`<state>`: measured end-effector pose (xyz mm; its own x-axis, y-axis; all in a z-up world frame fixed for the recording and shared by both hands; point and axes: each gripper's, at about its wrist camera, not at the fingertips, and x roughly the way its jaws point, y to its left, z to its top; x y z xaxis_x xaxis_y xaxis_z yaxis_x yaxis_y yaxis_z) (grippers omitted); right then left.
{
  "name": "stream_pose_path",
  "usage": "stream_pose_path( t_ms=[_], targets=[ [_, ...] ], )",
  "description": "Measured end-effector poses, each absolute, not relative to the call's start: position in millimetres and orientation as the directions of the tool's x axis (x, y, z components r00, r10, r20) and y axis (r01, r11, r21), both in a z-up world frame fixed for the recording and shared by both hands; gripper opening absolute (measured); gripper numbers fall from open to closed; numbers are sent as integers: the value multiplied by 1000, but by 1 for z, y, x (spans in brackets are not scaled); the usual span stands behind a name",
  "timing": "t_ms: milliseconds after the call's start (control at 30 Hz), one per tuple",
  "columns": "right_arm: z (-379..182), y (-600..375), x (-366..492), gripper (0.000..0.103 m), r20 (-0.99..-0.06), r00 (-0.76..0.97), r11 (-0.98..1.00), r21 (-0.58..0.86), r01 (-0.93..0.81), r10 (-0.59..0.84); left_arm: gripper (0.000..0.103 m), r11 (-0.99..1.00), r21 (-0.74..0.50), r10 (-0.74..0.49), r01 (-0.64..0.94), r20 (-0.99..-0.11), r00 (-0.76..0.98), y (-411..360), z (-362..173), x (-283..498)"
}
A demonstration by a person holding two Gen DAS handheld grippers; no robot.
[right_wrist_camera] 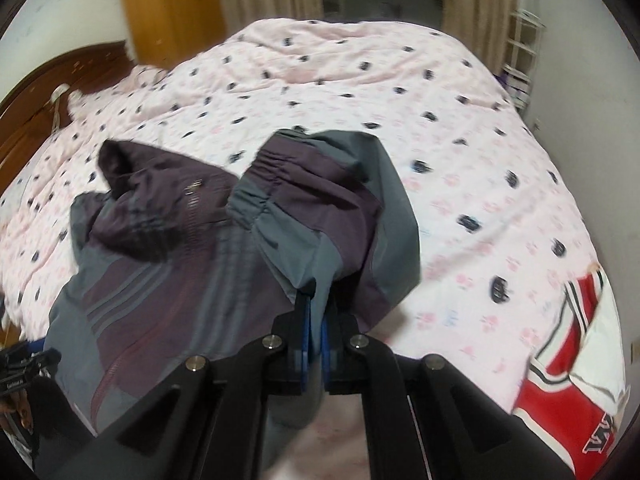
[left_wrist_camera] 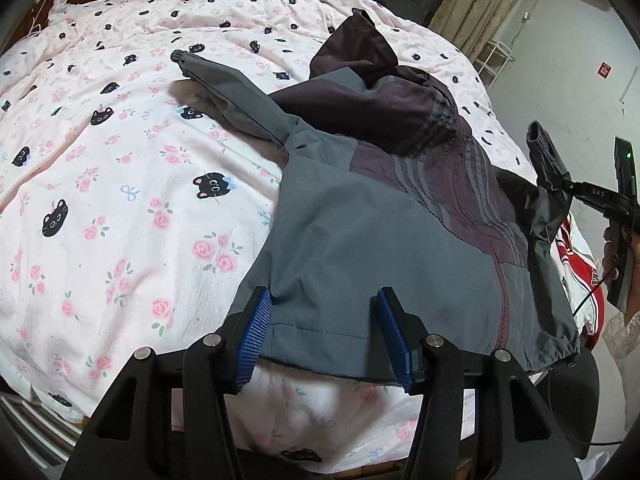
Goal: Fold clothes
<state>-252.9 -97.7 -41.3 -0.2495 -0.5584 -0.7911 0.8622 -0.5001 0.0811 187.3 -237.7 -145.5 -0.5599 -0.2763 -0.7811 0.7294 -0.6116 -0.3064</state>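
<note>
Lying between the open left hand-held gripper (left_wrist_camera: 324, 336) pads, the jacket (left_wrist_camera: 360, 232).

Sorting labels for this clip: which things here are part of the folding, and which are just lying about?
In the job:
jacket
right gripper, shut on its sleeve
left gripper, open at the hem

Lying about:
red and white garment
quilt

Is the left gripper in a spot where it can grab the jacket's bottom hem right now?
Probably yes. The left gripper is open with its blue pads on either side of the jacket's hem, and nothing lies between them. The right gripper holds a sleeve off to the side, clear of it.
</note>
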Motion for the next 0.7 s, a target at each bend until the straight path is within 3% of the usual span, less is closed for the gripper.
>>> stream_pose_path(
  t_ms=[333,533,600,700],
  targets=[
    [-84,-55,-307,6,-855,-280,-667,99,738,-436,49,-614,-308,-269,727,-784,-559,-237,-147,186],
    [-107,-25,-319,22,-873,-280,-721,111,684,-400,49,-611,-313,-267,727,-783,-562,-237,-147,187],
    [-110,-17,-320,32,-875,-294,-729,92,678,-384,49,-612,-310,-268,727,-784,-560,-237,-147,186],
    [-109,-3,-320,35,-876,-324,-741,55,669,-358,49,-611,-309,-269,729,-785,-558,-237,-147,186]
  ],
)
